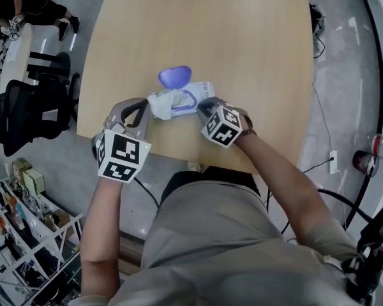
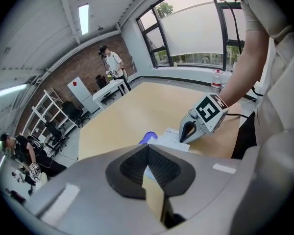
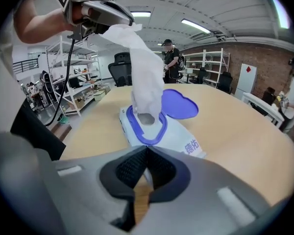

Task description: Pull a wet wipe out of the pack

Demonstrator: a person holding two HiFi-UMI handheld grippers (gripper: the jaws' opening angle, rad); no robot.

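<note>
- My left tongs (image 1: 143, 110) are pressed together on the wipe (image 3: 144, 77). In the left gripper view a white sliver of it shows between the pads.
- In the right gripper view the left tongs hang up and left of the pack (image 3: 179, 136), and the wipe runs from their tips down into the pack's purple-rimmed opening, so it is partly out, with its lower end in the hole.
- My right tongs (image 1: 203, 107) are closed too, pinching the end of the pack nearest me. The white edge sits between the pads in the right gripper view.
- The pack lies flat on the tabletop (image 1: 230, 37), close to its near edge, between the two tongs.
- The purple lid (image 1: 174, 76) is flipped open and lies on the far side of the opening, flat against the tabletop.
</note>
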